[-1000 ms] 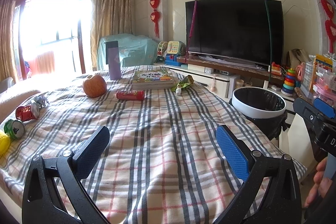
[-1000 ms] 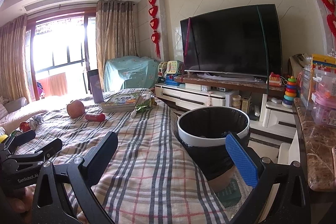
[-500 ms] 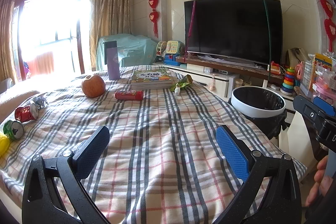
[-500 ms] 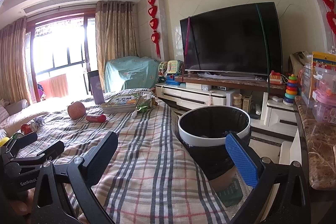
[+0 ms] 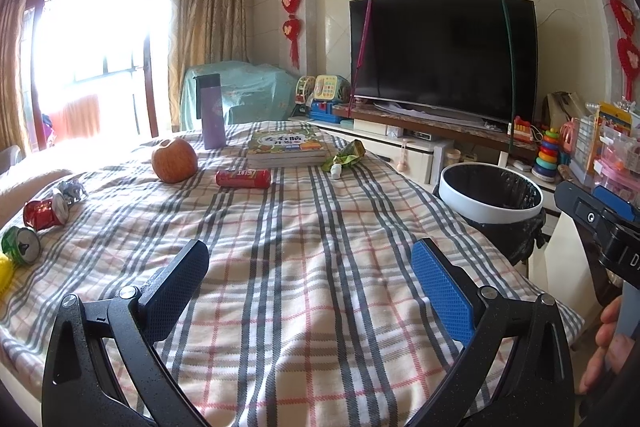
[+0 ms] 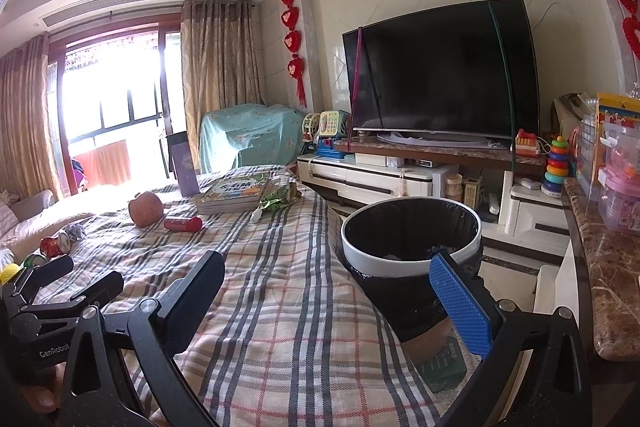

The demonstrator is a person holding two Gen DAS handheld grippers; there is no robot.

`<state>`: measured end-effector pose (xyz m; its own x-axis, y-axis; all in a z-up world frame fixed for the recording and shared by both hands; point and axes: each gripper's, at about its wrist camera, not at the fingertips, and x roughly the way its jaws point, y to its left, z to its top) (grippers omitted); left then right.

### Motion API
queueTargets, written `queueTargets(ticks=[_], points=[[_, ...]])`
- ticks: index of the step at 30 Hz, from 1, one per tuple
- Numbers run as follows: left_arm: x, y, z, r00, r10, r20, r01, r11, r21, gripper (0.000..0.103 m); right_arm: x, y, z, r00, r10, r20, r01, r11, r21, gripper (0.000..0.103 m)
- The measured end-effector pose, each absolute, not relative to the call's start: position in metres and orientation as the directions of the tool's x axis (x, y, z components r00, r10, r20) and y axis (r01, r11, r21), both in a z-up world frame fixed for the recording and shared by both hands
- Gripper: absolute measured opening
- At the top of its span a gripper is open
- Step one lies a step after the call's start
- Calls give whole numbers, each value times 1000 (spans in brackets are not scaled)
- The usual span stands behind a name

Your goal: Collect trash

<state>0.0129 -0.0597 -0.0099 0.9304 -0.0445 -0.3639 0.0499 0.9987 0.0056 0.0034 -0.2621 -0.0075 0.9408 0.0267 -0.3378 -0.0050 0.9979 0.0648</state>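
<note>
Trash lies on the plaid-covered table (image 5: pixel 312 267): a red snack tube (image 5: pixel 243 178), a green wrapper (image 5: pixel 347 155), a crushed red can (image 5: pixel 43 212), a green can (image 5: pixel 21 245) and crumpled foil (image 5: pixel 73 189). A white-rimmed bin (image 5: pixel 491 198) with a black liner stands off the table's right edge. My left gripper (image 5: pixel 310 281) hovers open over the near cloth, holding nothing. My right gripper (image 6: pixel 328 301) is open too, near the bin (image 6: pixel 412 241), nothing between its fingers. The tube (image 6: pixel 183 223) and wrapper (image 6: pixel 280 195) show far off in the right wrist view.
An apple (image 5: pixel 174 160), a purple bottle (image 5: pixel 212 111) and a stack of books (image 5: pixel 286 147) sit at the far end. A TV (image 5: pixel 442 59) on a low cabinet is behind the bin. A marble counter (image 6: pixel 600 267) with toys runs along the right.
Both views shifted only slightly; the right gripper tipped a little so the bin sits lower in its view. Nothing on the table moved.
</note>
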Motion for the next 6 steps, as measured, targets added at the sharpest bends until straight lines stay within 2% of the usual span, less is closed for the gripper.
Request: queueTargets(ticks=[6], points=[[21,-51,-12,922,-55,-383,51,998,-21,103,6,-257,-9,935,33,-354,-9,998,69,103]])
